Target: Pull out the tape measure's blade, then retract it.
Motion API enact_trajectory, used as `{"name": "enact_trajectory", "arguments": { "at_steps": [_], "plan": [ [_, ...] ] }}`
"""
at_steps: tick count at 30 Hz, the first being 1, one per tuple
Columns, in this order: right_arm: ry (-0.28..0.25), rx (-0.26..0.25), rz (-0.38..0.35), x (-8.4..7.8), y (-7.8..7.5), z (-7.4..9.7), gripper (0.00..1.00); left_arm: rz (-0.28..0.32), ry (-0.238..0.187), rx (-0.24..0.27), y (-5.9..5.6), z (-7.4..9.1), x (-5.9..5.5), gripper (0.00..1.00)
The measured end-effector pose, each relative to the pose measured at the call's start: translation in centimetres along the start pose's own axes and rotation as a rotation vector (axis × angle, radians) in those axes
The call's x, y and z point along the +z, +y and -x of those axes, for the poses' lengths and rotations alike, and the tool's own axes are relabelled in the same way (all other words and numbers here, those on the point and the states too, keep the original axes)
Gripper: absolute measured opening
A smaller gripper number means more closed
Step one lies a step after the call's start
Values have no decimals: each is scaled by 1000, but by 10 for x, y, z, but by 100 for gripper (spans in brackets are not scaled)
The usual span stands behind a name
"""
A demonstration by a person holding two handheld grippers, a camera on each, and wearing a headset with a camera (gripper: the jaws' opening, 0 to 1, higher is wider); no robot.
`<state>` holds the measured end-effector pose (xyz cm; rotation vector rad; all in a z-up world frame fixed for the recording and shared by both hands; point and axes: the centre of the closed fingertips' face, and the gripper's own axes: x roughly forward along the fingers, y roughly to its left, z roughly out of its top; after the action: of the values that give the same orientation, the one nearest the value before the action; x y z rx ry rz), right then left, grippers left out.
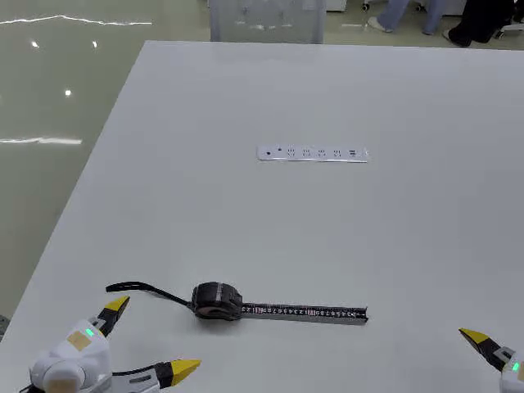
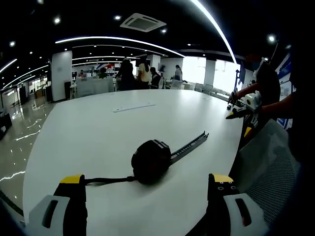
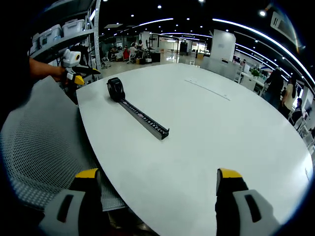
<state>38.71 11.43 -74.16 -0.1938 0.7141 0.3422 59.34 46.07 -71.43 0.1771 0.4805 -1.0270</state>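
- The left gripper (image 1: 153,336), jaws spread and empty, hovers at the near edge of the table (image 1: 327,229), with the tape measure (image 1: 217,300) close at its 1 o'clock.
- The right gripper (image 3: 157,173), likewise spread and empty, hangs well apart, the blade's tip at its 10 o'clock.
- The blade (image 1: 304,312) lies flat, pulled out from the case toward 3 o'clock, so the left gripper looks better placed to retract it.
- A power strip (image 1: 313,153) lies far off at 12 o'clock.
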Motion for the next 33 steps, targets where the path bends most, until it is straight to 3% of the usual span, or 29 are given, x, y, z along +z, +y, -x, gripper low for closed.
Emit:
{"name": "enact_trajectory", "arguments": {
  "at_steps": [6, 8, 15, 16, 17, 19, 21, 24, 26, 29, 31, 33],
  "plan": [
    [14, 26, 57, 11, 3, -2, 99, -3, 59, 25, -11, -9, -1, 100],
    [22, 36, 83, 15, 2, -3, 98, -7, 56, 29, -15, -11, 5, 100],
    [24, 40, 90, 17, 1, -4, 97, -6, 49, 43, -15, -12, 10, 100],
    [39, 80, 153, 32, 3, -12, 96, 67, 106, 52, -15, -26, 10, 100],
    [44, 94, 163, 33, 4, -15, 96, 73, 79, 53, -16, -30, 16, 100],
    [39, 163, 161, 37, 13, -18, 94, 60, 76, 65, -19, -36, 17, 100],
    [47, 168, 174, 39, 13, -20, 93, 56, 79, 66, -22, -42, 17, 100],
    [77, 191, 197, 39, 14, -25, 92, 152, 95, 45, -32, -52, 13, 100],
    [88, 192, 219, 40, 12, -29, 93, 124, 97, 58, -35, -57, 13, 100],
    [97, 202, 233, 42, 9, -33, 92, 88, 87, 110, -29, -59, 15, 100],
    [104, 210, 250, 45, 8, -35, 92, 118, 49, 141, -21, -58, 23, 100],
    [109, 218, 266, 49, 7, -38, 92, 129, 39, 176, -12, -57, 26, 100]
  ]
}}
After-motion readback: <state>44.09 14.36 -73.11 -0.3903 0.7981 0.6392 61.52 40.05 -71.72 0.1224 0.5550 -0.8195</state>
